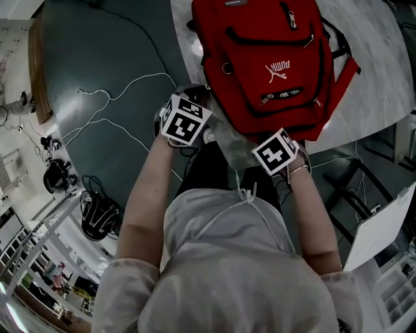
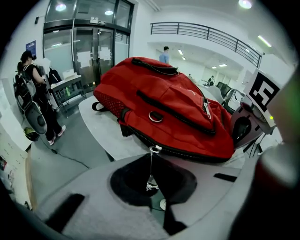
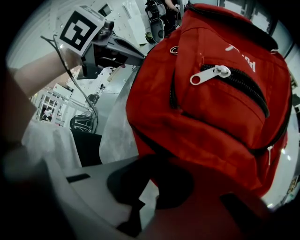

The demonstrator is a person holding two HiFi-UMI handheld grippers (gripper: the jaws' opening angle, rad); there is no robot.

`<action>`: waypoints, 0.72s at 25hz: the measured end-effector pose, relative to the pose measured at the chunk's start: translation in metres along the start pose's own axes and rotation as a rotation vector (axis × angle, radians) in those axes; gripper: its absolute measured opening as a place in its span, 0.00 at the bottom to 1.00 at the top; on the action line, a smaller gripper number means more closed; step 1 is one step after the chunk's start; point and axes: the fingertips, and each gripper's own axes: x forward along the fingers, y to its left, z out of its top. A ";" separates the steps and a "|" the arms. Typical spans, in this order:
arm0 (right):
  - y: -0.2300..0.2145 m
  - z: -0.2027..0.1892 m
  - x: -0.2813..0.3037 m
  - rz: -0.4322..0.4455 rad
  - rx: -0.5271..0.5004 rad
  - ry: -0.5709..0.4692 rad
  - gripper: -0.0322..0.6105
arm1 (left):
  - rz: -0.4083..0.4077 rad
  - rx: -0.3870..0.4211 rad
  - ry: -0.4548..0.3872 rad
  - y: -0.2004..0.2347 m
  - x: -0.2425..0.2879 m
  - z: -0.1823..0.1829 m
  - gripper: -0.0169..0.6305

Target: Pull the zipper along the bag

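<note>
Two tongs work the near edge of the red bag (image 1: 273,58), which lies flat on the pale worktop (image 1: 380,78). Your left tongs (image 2: 153,187) pinch the thin zipper pull (image 2: 151,171), which runs straight from its slider (image 2: 155,149). Your right tongs (image 3: 149,183) are pressed together on the bag's bottom corner.

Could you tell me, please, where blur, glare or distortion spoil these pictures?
Head view: dim, fisheye-bent edges, bag sharp. Left gripper view: ceiling lights glare, railing curves, near jaws soft, pull sharp. Right gripper view: the bag's near corner is a red blur; its upper zipper tab is crisp.
</note>
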 end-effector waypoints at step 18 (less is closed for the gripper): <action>-0.002 0.002 0.002 0.010 0.058 -0.014 0.09 | 0.026 -0.104 -0.041 0.050 0.013 0.024 0.06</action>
